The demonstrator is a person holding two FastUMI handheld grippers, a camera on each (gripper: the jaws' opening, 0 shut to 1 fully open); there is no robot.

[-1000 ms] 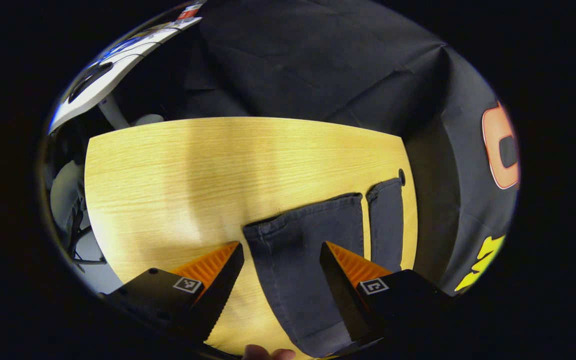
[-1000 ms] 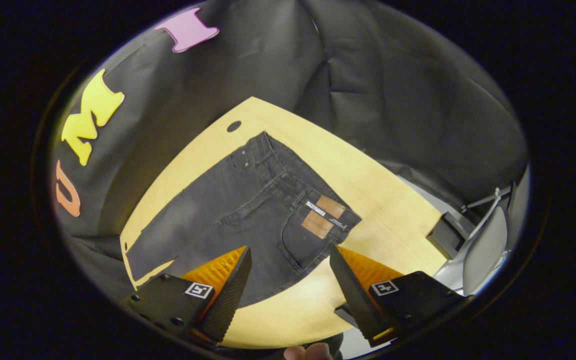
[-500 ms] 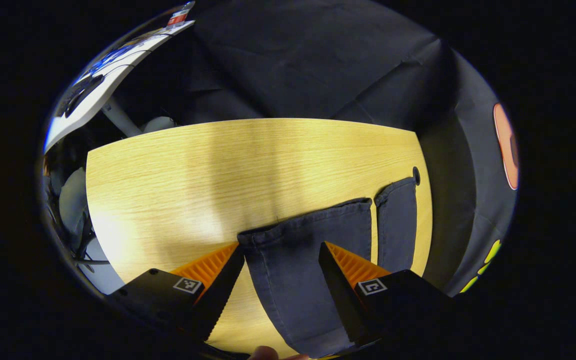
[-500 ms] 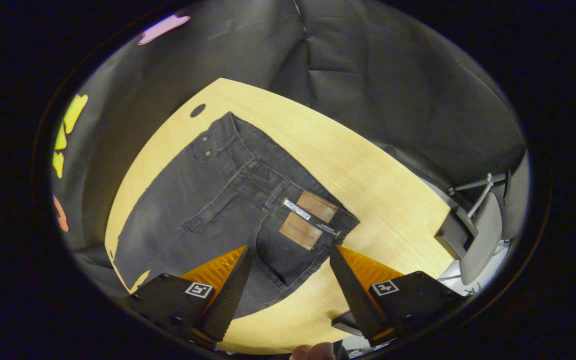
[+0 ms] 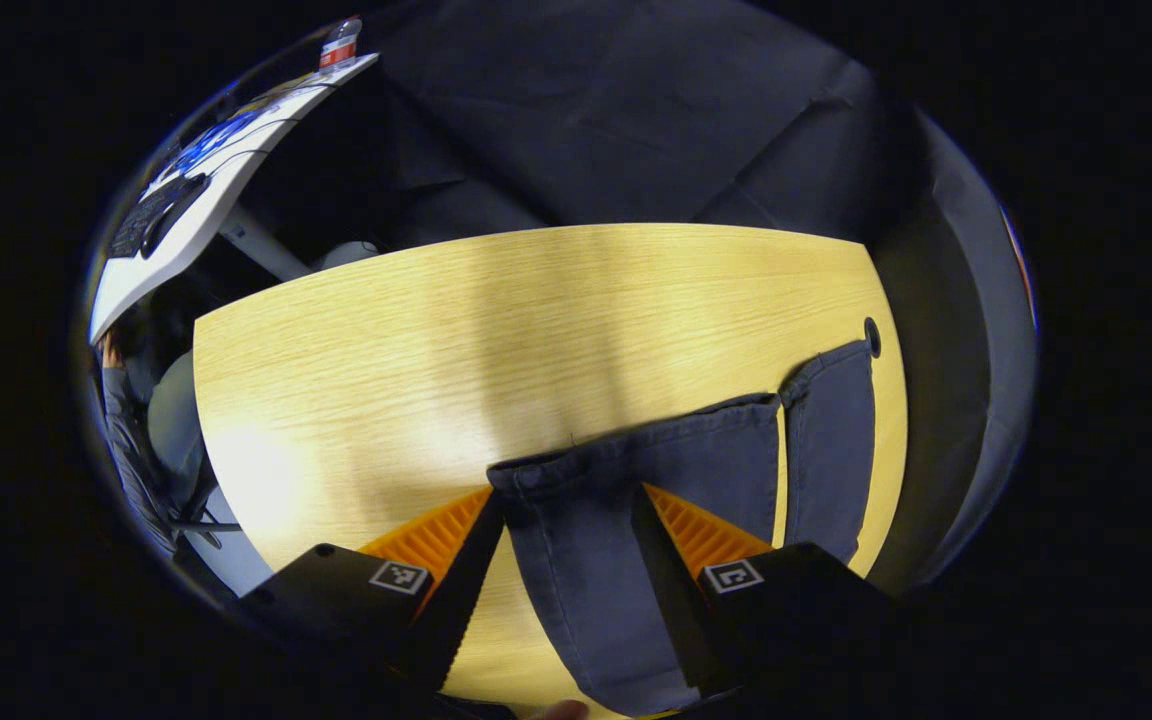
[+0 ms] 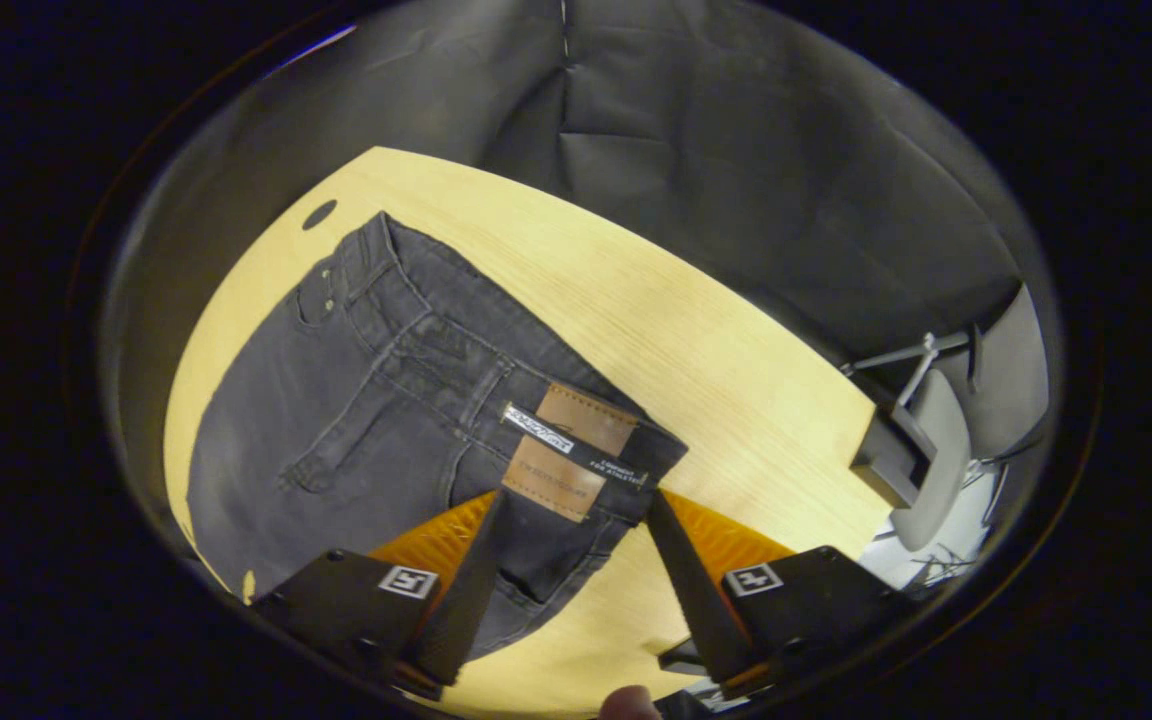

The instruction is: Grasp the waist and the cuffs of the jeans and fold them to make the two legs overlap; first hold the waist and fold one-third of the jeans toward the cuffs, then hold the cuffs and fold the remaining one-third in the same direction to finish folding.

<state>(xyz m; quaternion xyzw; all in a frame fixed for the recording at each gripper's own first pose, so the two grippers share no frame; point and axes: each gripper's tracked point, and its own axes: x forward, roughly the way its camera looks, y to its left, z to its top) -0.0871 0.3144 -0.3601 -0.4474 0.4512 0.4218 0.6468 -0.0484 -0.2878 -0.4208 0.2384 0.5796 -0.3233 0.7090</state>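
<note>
While left gripper (image 5: 561,495) straddles cuffs (image 5: 636,440) | right gripper (image 6: 571,500) straddles waist (image 6: 576,450) | both jaws apart

There is one pair of dark jeans (image 6: 366,400) on one wooden table (image 6: 716,370). It has two cuffs (image 5: 636,460) and two brown patches (image 6: 566,450).

Bench (image 5: 416,340): light wood-grain top with a rounded outline, standing in front of the dark booth cloth. A small dark round hole (image 5: 872,337) sits near one edge. Lying directly on the top is one pair of dark jeans (image 6: 356,400), spread flat. In the left gripper view the two cuffs (image 5: 636,450) lie side by side, a thin strip of bench showing between the legs. In the right gripper view the waist (image 6: 536,400), bearing brown patches, lies toward the middle of the top
</note>
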